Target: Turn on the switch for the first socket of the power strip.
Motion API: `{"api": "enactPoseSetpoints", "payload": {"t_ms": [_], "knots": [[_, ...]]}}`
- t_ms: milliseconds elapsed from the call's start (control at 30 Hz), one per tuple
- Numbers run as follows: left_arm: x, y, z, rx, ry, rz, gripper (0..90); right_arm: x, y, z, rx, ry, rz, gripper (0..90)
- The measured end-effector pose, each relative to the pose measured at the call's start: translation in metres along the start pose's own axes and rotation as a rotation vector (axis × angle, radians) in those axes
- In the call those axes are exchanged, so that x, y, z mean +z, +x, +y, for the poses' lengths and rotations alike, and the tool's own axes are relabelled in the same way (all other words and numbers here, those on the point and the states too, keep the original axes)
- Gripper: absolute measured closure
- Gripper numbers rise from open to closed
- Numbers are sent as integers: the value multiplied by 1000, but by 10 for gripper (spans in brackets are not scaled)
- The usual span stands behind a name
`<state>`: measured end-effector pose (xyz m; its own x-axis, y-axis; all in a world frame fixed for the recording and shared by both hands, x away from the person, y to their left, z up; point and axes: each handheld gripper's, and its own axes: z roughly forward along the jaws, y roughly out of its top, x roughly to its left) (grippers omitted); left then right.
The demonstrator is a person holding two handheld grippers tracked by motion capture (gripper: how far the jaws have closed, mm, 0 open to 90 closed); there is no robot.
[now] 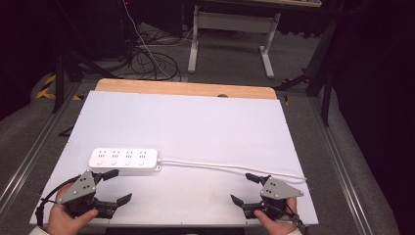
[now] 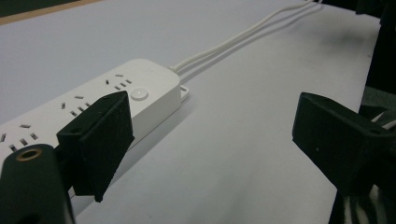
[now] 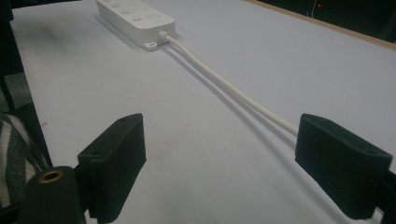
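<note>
A white power strip point(image 1: 124, 160) with several sockets lies flat on the white table top point(image 1: 195, 122), left of centre. Its white cable point(image 1: 235, 169) runs right toward the table's right edge. My left gripper point(image 1: 117, 186) sits at the front left, open and empty, one jaw just in front of the strip. The left gripper view puts the power strip point(image 2: 140, 93) right behind the left jaw. My right gripper point(image 1: 244, 188) rests at the front right, open with nothing in it. Between its jaws in the right gripper view, the cable point(image 3: 224, 84) leads away to the power strip point(image 3: 135, 18).
A wooden edge point(image 1: 186, 88) shows along the table's far side. Beyond it stand a white desk frame point(image 1: 230, 34) and loose cables point(image 1: 147, 58) on the grey floor. Metal rails point(image 1: 337, 161) run along both table sides.
</note>
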<state>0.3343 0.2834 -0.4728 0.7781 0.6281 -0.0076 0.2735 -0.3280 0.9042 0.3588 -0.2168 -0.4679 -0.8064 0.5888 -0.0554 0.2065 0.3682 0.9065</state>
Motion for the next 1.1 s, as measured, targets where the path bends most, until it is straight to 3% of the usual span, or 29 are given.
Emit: {"api": "enactPoseSetpoints", "payload": {"t_ms": [200, 433, 567, 633, 767, 833, 1100], "knots": [[4, 1, -8, 23, 58, -18, 134, 0, 0, -1, 3, 2, 2, 165], [7, 4, -10, -35, 85, -28, 137, 2, -1, -2, 3, 8, 6, 164], [3, 7, -8, -83, 42, -25, 145, 1, 0, -1, 0, 9, 4, 165], [1, 7, -7, -84, 31, -20, 145, 2, -1, -1, 1, 9, 5, 164], [1, 5, -6, -49, 28, -5, 145, 2, 0, -1, 2, 9, 6, 164], [1, 4, -5, -10, 33, 14, 145, 2, 0, -1, 2, 9, 6, 164], [0, 2, -4, 1, 25, 22, 145, 2, -1, -2, 5, 8, 7, 162]]}}
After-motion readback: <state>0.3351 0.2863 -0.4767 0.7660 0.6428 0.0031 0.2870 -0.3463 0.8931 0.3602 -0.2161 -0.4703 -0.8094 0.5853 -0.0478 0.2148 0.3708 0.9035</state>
